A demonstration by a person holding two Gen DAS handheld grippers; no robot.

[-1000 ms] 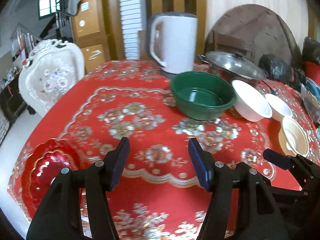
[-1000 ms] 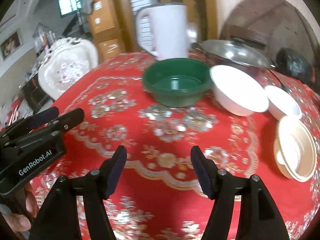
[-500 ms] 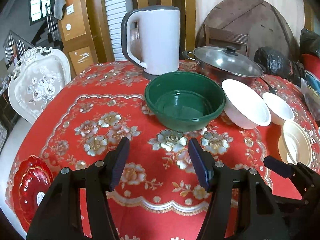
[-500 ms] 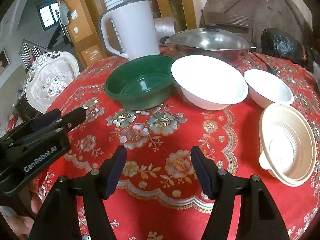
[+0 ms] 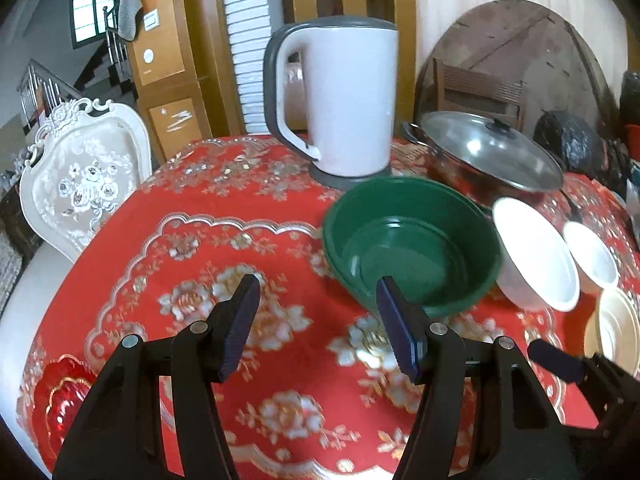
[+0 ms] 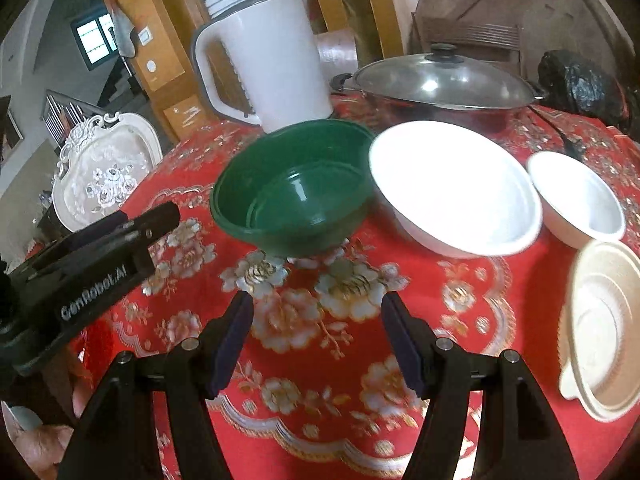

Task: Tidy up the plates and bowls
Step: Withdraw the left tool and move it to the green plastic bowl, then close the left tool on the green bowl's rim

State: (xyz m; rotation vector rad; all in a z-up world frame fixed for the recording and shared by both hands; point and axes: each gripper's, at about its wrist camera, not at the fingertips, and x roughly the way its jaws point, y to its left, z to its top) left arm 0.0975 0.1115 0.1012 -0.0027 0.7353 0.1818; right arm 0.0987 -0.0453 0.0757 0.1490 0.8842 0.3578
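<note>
A green bowl sits on the red floral tablecloth. To its right stand a large white bowl, a small white bowl and a cream ribbed bowl. A red plate lies at the near left edge. My left gripper is open and empty, its right finger over the green bowl's near rim. My right gripper is open and empty, just short of the green and large white bowls.
A white kettle stands behind the green bowl. A lidded steel pot sits behind the white bowls, with a black bag to its right. A white ornate chair is beyond the table's left edge.
Both grippers have moved forward toward the bowls, which now look larger and closer. The left gripper's right finger now overlaps the green bowl's rim. Both jaws stay open.
</note>
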